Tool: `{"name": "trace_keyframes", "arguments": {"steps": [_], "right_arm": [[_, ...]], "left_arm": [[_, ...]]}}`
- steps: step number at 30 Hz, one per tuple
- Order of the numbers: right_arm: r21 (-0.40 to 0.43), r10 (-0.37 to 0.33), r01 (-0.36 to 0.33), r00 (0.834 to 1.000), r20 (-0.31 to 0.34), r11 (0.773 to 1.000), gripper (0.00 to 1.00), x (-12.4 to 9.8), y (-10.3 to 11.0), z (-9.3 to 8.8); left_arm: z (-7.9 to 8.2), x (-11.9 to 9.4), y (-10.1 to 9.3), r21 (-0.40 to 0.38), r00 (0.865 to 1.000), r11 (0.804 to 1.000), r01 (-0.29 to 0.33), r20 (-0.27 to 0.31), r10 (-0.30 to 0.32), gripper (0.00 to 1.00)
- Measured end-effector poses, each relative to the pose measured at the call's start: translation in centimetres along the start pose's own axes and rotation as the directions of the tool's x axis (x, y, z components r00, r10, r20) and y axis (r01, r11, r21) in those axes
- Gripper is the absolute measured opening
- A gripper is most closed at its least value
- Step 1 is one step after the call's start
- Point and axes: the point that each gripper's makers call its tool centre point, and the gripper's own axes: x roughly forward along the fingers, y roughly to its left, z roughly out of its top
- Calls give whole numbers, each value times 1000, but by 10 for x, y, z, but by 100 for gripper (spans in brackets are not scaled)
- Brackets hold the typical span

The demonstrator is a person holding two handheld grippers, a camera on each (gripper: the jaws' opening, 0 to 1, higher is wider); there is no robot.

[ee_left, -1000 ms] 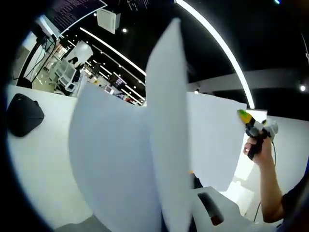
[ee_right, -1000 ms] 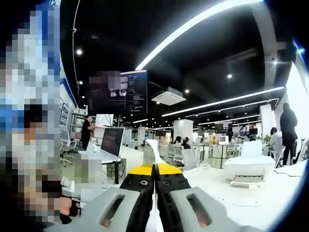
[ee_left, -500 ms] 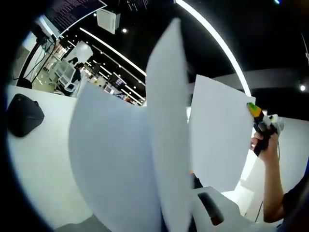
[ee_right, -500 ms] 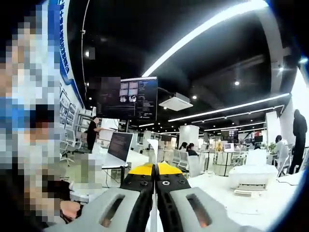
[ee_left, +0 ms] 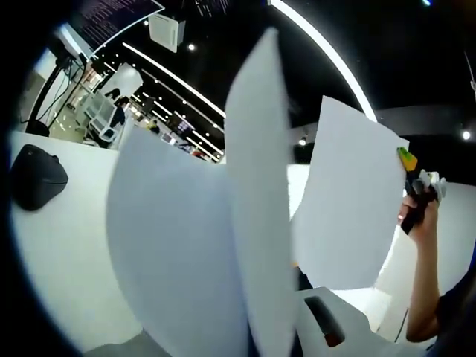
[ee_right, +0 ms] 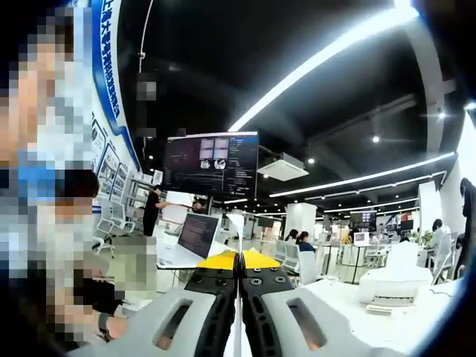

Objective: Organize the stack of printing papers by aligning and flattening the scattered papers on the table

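White paper is what I hold in both claws, lifted above the table (ee_left: 52, 253). My left gripper (ee_left: 279, 338) is closed on a bundle of sheets (ee_left: 178, 253) that rise up and fan apart in front of its camera. My right gripper (ee_right: 239, 262) has its jaws pressed together on the edge of one sheet (ee_left: 346, 201), and in the left gripper view this sheet hangs from the right hand (ee_left: 418, 216).

I judge the paper very light and soft; it bends easily and can slip or crease, so the best hold is near an edge with flat jaws. The single sheet stands almost upright, a little tilted, its long axis running top to bottom.
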Motion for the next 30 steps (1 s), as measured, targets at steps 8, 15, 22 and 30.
{"name": "trace_keyframes", "arguments": {"steps": [8, 15, 22, 30], "right_arm": [[3, 40, -40, 999, 32, 999, 0, -3, 14, 13], [5, 75, -76, 996, 54, 997, 0, -4, 26, 24], [20, 112, -113, 991, 69, 993, 0, -6, 36, 32], [57, 151, -157, 984, 92, 986, 0, -10, 43, 39]], "left_arm": [[0, 0, 0, 1, 1000, 1000, 1, 1, -1, 6], [0, 0, 0, 2, 1000, 1000, 3, -1, -3, 6], [0, 0, 0, 1, 1000, 1000, 4, 1, -4, 6], [0, 0, 0, -4, 1000, 1000, 5, 2, -5, 6]]}}
